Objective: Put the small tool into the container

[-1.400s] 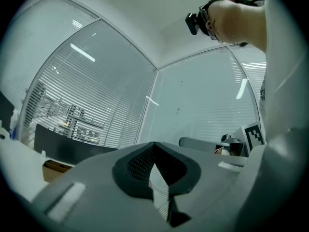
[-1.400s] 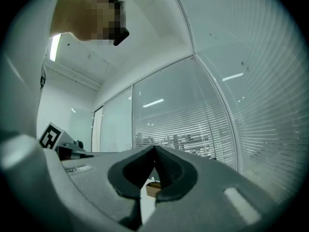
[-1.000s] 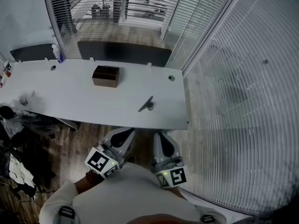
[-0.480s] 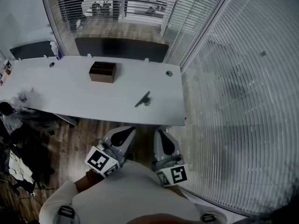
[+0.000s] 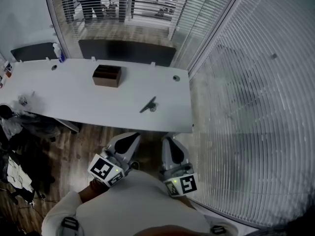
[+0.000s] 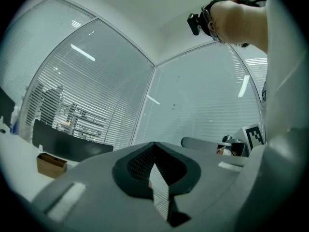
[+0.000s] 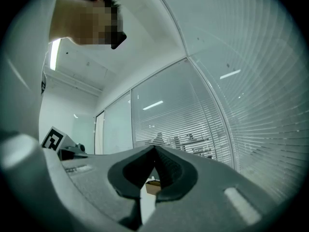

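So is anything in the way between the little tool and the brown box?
Nothing visible is. Only bare white table lies between the small tool and the brown container.

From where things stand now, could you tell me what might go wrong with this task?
The small tool lies near the front edge of the table; a clumsy grab could knock it off. The left gripper and right gripper are shut and must open first. The container stands farther back, a longer carry.
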Demonstrator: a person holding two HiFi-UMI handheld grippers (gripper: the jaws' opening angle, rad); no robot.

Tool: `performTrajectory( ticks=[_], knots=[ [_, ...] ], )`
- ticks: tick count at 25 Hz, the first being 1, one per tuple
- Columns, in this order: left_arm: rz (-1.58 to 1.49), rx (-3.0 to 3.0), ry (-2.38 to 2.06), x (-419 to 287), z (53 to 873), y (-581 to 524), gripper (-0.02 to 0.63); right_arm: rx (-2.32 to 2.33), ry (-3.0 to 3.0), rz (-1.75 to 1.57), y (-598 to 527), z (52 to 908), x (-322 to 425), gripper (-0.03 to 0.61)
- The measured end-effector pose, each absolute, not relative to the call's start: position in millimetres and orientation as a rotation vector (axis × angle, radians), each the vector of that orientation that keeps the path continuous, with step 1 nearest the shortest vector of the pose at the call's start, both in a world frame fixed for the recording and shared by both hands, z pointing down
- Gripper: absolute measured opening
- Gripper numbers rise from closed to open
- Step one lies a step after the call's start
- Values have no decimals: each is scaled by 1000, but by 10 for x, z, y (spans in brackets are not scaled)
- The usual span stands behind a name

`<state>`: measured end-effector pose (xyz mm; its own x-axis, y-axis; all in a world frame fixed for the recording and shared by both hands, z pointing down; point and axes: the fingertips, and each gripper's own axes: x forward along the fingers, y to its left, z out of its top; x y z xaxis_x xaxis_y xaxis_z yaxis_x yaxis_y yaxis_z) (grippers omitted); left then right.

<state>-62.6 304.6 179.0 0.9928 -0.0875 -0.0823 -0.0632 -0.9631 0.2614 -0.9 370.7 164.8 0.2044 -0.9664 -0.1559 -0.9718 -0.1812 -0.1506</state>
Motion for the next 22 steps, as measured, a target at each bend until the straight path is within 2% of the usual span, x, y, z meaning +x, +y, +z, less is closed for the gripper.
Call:
performTrajectory(
  ticks=[22],
  knots=[
    [-222,2804,-152,-503,1772,2561,3,-2262,1901,85,3175,1625,45,0]
  ],
)
